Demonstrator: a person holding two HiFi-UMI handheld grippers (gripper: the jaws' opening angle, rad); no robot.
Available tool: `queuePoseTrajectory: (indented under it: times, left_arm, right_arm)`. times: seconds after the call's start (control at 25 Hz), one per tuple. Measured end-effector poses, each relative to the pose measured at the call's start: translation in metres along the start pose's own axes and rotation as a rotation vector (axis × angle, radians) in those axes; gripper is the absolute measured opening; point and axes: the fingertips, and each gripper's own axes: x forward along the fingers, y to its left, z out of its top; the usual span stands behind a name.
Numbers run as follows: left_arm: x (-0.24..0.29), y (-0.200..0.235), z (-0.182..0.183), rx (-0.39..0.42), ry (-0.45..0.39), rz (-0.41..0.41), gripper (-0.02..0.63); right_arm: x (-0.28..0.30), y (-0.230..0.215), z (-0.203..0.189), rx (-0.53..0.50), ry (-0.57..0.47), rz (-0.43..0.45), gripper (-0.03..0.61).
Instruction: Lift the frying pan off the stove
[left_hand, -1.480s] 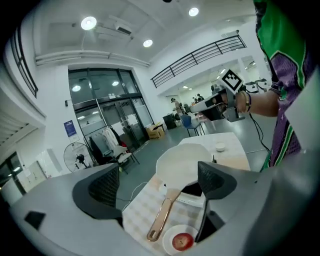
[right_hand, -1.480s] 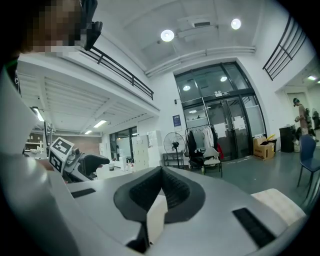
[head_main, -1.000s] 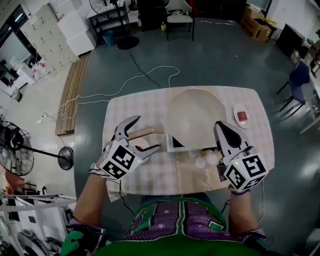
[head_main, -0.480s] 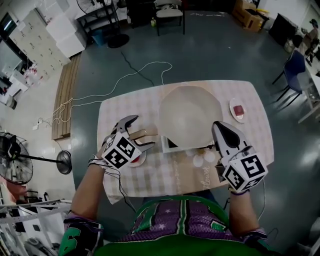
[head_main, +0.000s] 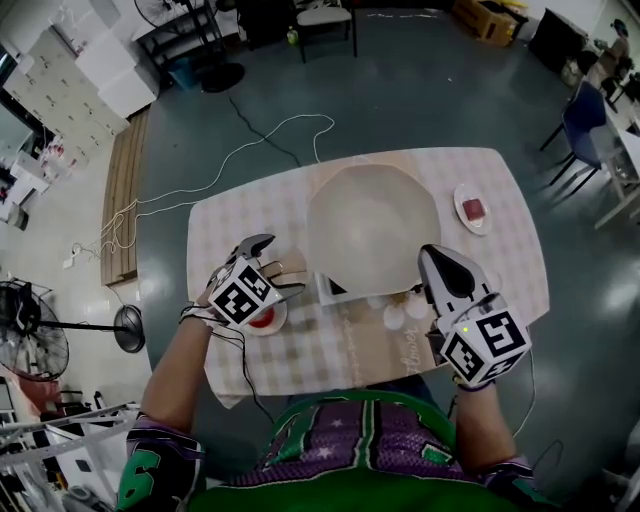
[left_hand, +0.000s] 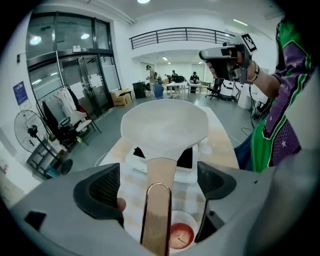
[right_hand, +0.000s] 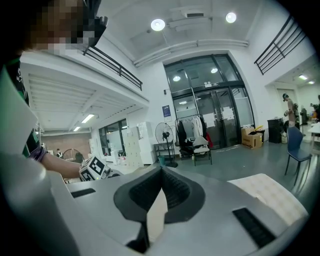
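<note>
A wide white frying pan (head_main: 372, 226) sits on a small white stove (head_main: 332, 290) on the checked table. Its tan handle (left_hand: 158, 200), edged with a metal loop, points toward my left gripper (left_hand: 157, 186). That gripper is open, and its jaws stand on either side of the handle with a gap on each side. In the head view the left gripper (head_main: 275, 266) is at the pan's left. My right gripper (head_main: 440, 262) hovers at the pan's near right edge. In its own view the right gripper (right_hand: 161, 192) is shut on nothing and points up into the room.
A small dish of red sauce (left_hand: 180, 236) lies under the handle's end. Two small white round things (head_main: 405, 313) sit by the stove's front. A plate with something red (head_main: 473, 210) is at the table's right edge. A white cable (head_main: 250, 150) lies on the floor beyond.
My left gripper has moved right toward the pan, so its open jaws now straddle the handle. The right gripper has stayed put and shut.
</note>
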Motion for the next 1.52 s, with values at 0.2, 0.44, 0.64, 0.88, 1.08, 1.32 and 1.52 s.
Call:
queuePoseTrajectory:
  times: [0.2,0.44,0.64,0.88,1.08,1.32,1.52]
  left_arm:
    - [0.020,0.001,-0.010,0.014,0.058,-0.032,0.486]
    - [0.040,-0.001,-0.020,0.026,0.158,-0.087,0.485]
    - [0.055,-0.004,-0.026,0.062,0.220,-0.106,0.485]
    - [0.066,-0.008,-0.037,0.069,0.308,-0.145,0.468]
    - [0.067,-0.006,-0.039,0.116,0.359,-0.134,0.198]
    - [0.068,-0.009,-0.039,0.118,0.365,-0.140,0.189]
    - [0.066,-0.011,-0.038,0.108,0.366,-0.158,0.186]
  right_arm:
    - [0.002,-0.009,-0.003,0.008,-0.006,0.001,0.008]
    - [-0.001,-0.018,-0.008,0.022,-0.006,-0.013,0.008]
    - [-0.011,-0.031,-0.014,0.055,-0.014,-0.043,0.008]
    - [-0.017,-0.040,-0.017,0.068,-0.028,-0.057,0.008]
    - [-0.020,-0.041,-0.021,0.080,-0.024,-0.061,0.008]
    - [-0.023,-0.044,-0.020,0.085,-0.028,-0.068,0.008]
    - [-0.025,-0.041,-0.020,0.081,-0.028,-0.068,0.008]
